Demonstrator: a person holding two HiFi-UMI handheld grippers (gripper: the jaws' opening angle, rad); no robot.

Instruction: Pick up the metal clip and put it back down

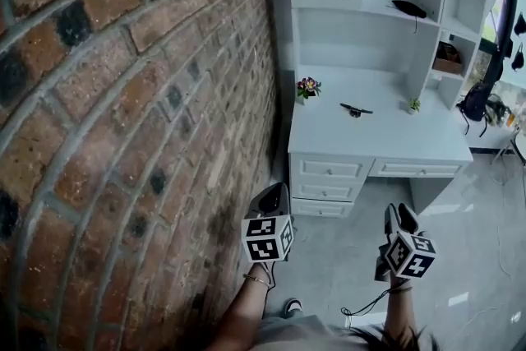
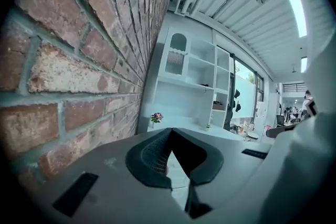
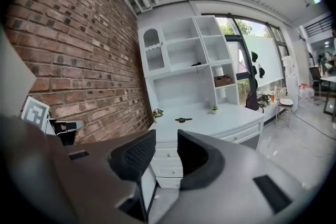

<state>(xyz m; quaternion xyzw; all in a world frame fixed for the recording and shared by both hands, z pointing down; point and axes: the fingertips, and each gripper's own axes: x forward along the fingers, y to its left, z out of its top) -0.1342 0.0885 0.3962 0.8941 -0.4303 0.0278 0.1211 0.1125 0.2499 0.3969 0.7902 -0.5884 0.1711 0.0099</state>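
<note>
Two tongs low and near, the clip far off on the desk

The left gripper (image 2: 170, 130) has its jaws closed tip to tip on nothing. The right gripper (image 3: 166, 136) holds its jaws a modest gap apart, also empty. Both hang over the floor close to the person, with the brick wall (image 1: 123, 94) at the left. Far ahead, on the white desk (image 1: 386, 136), lies the metal clip (image 1: 356, 109), between a flower pot (image 1: 308, 86) at the left and a small green plant (image 1: 413, 104) at the right. The clip looks thin and dark. It is likely light, stiff and slippery on the smooth top, and best pinched across its raised middle. Count: two grippers, one clip, two plants, one desk.
</note>
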